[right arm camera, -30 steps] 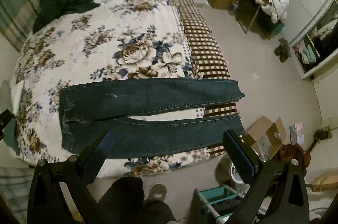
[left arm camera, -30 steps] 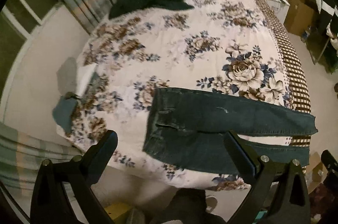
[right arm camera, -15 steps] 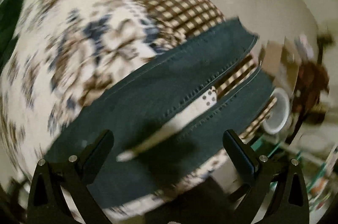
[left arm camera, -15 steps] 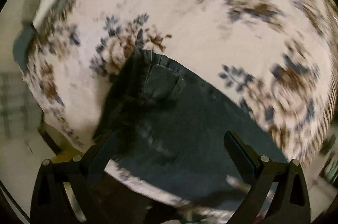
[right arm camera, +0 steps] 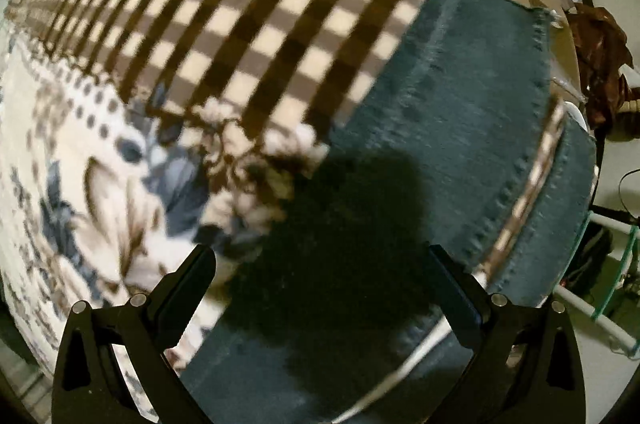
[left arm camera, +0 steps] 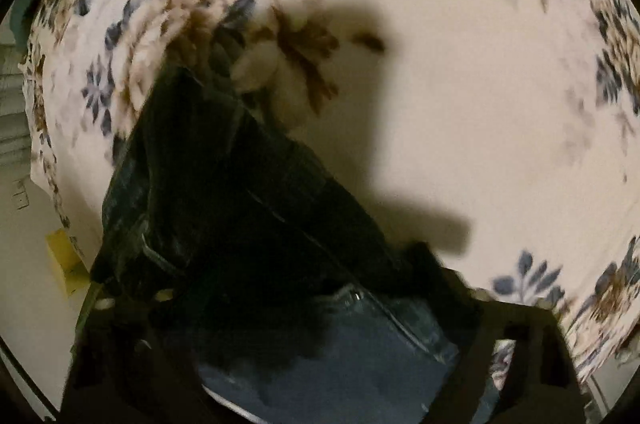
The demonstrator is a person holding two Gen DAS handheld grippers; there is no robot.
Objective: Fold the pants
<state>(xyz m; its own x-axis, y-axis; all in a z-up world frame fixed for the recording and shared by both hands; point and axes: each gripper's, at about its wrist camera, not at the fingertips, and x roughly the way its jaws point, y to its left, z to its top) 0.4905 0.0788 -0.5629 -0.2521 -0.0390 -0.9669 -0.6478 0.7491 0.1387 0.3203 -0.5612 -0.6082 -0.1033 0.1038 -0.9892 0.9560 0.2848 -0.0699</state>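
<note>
Dark blue jeans lie flat on a floral bedspread. In the left wrist view the waistband end of the jeans (left arm camera: 224, 208) fills the lower left, blurred and shadowed. My left gripper (left arm camera: 296, 288) is open, low over the waist, its fingers straddling the denim. In the right wrist view the two leg cuffs of the jeans (right arm camera: 460, 112) lie across the bed's checked edge. My right gripper (right arm camera: 320, 264) is open just above the far leg, its shadow falling on the denim.
The floral bedspread (left arm camera: 460, 84) spreads beyond the jeans. A brown checked blanket (right arm camera: 248, 24) covers the bed's foot. Beyond the bed edge are floor, a brown garment (right arm camera: 600, 64) and a rack frame (right arm camera: 612, 288). A yellow item (left arm camera: 64, 260) lies on the floor at left.
Both grippers have dropped from high above the bed to close over the jeans, the left at the waist, the right at the leg ends. Both stay open.
</note>
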